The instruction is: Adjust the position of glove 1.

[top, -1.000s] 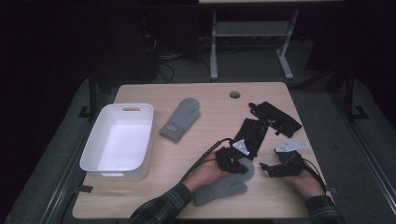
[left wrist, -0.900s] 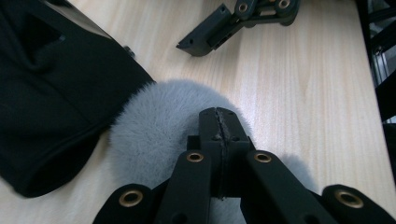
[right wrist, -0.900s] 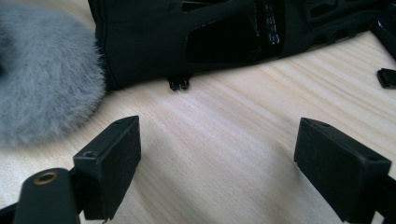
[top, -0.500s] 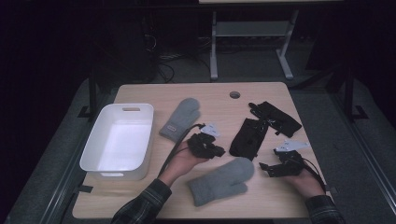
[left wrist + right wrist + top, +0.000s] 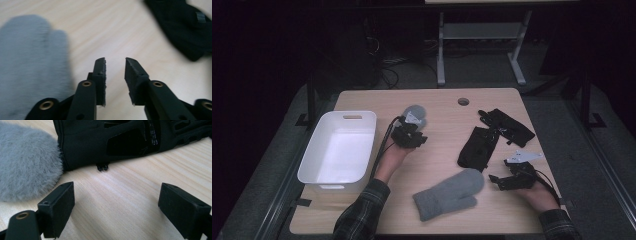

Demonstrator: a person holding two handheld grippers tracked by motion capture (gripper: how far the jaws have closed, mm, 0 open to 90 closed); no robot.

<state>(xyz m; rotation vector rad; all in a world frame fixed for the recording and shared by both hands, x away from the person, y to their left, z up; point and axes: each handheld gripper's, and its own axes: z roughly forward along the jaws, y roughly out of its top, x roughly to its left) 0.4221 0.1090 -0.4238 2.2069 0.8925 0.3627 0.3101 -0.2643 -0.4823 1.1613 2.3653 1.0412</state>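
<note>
With the white bin empty, you brought the left hand-held gripper, jaws just parting on nothing, beside the upper grey mitten; the right hand-held gripper sat spread.

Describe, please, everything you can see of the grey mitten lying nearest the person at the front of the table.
The grey mitten looks like soft, fuzzy fleece or wool. It lies flat on the wooden table near the front edge, slanted, its rounded tip toward the black glove and its cuff toward the person. A thumb lobe shows along its near side. Nothing grips it; its fuzzy tip appears beside the black glove in the right gripper view.
</note>
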